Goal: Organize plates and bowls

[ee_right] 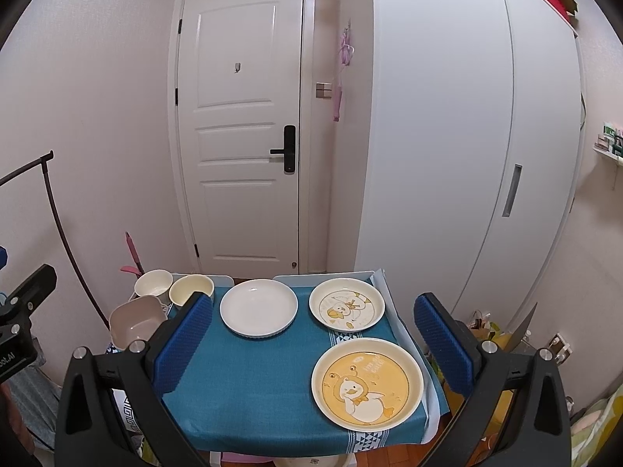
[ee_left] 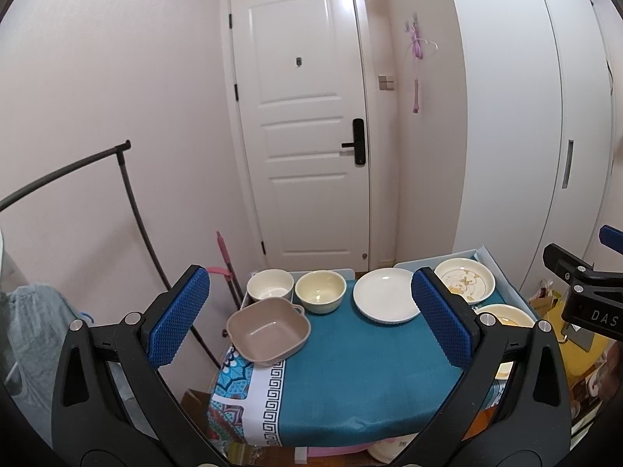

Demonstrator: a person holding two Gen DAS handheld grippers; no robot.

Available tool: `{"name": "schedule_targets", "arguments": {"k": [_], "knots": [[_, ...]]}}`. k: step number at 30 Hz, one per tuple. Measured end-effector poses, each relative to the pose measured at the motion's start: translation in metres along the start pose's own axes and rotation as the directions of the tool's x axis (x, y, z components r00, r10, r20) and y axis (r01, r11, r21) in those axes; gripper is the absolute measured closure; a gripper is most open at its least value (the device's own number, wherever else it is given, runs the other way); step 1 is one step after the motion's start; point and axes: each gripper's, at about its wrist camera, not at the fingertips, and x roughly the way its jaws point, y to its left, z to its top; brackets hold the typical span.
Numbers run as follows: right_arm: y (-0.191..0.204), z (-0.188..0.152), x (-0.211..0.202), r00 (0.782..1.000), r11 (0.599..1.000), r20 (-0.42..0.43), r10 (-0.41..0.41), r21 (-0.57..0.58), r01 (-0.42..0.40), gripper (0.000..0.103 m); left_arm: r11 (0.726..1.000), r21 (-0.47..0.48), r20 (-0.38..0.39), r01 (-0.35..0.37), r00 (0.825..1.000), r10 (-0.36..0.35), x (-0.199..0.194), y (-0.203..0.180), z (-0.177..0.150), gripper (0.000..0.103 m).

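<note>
three plates (ee_right: 258, 306), three bowls (ee_left: 320, 290) on table (ee_right: 253, 389).

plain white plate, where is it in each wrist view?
Left wrist: plain white plate sits right of centre, beside the cream bowl.
Right wrist: plate sits left of centre, far side of the teal cloth.
Shared landmark: white door.

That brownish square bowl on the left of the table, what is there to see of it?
The square bowl is taupe with rounded corners, matte like plastic or glazed ceramic, and a small loop handle at one corner. It is empty and upright, sitting at the left edge of the blue tablecloth, slightly overhanging it. It stands just in front of the white bowl and cream bowl; whether it touches them is unclear. Neither gripper holds it.
</note>
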Motion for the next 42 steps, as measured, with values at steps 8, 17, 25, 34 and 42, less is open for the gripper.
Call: {"name": "schedule_targets", "arguments": {"k": [8, 17, 25, 34, 42], "knots": [[0.002, 0.0, 0.001, 1.0, 1.0, -0.001, -0.002, -0.002, 0.002, 0.0, 1.0, -0.003, -0.002, 0.009, 1.0, -0.009, 0.0, 0.002, 0.001, 0.0], [0.006, 0.003, 0.006, 1.0, 1.0, -0.015, 0.007, -0.006, -0.007, 0.0, 1.0, 0.004, -0.017, 0.011, 1.0, -0.011, 0.008, 0.003, 0.005, 0.0], [0.003, 0.0, 0.039, 0.997, 1.0, -0.079, 0.016, 0.012, -0.016, 0.0, 0.992, 0.082, -0.095, 0.091, 0.992, -0.083, 0.056, -0.013, 0.008, 0.0], [-0.042, -0.045, 0.104, 0.952, 0.995, -0.307, -0.023, 0.083, 0.051, 0.0, 0.941, 0.094, -0.356, 0.324, 0.894, -0.272, 0.158, -0.068, -0.026, 0.0], [-0.113, -0.096, 0.154, 0.881, 0.987, -0.473, 0.015, 0.146, 0.062, 0.0, 0.88, -0.005, -0.578, 0.474, 0.717, -0.389, 0.219, -0.152, -0.09, 0.0]]}}
